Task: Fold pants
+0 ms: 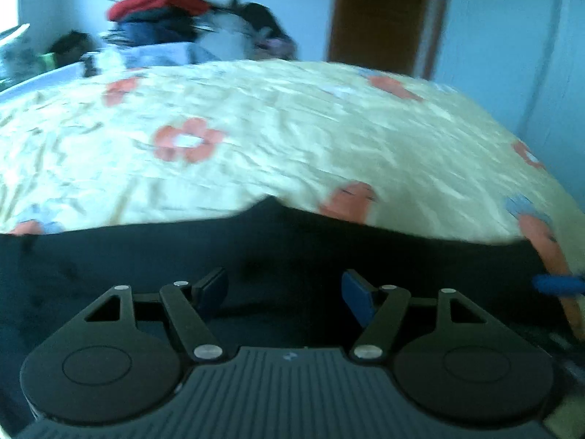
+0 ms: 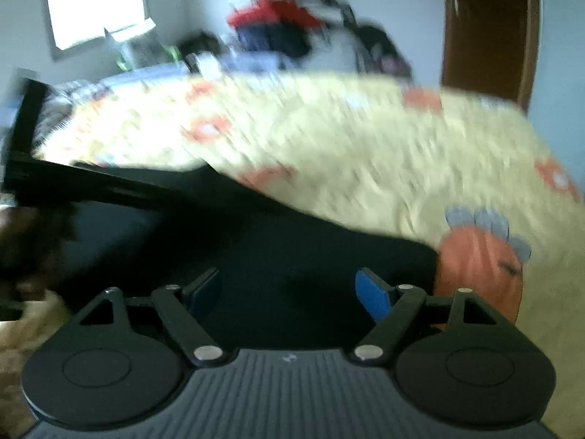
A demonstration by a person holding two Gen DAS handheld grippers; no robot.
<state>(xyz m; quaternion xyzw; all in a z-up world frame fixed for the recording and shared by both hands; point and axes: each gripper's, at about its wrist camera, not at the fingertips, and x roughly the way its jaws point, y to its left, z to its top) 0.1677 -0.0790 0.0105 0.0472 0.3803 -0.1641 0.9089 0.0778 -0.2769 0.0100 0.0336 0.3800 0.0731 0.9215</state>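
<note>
The dark pants [image 1: 278,248] lie flat on a cream bedsheet with red flowers [image 1: 278,139], at the near edge of the bed. My left gripper [image 1: 283,292] is open just above the dark cloth, nothing between its blue pads. In the right wrist view the pants [image 2: 278,256] fill the lower middle, and my right gripper [image 2: 289,292] is open over them, empty. A blue tip of the other gripper [image 1: 555,283] shows at the right edge of the left view. Both views are motion-blurred.
A pile of clothes and bags [image 1: 175,18] stands behind the bed. A brown door [image 1: 384,14] is at the back right, a window [image 2: 95,3] at the back left. A dark bed frame [image 2: 29,135] runs along the left side.
</note>
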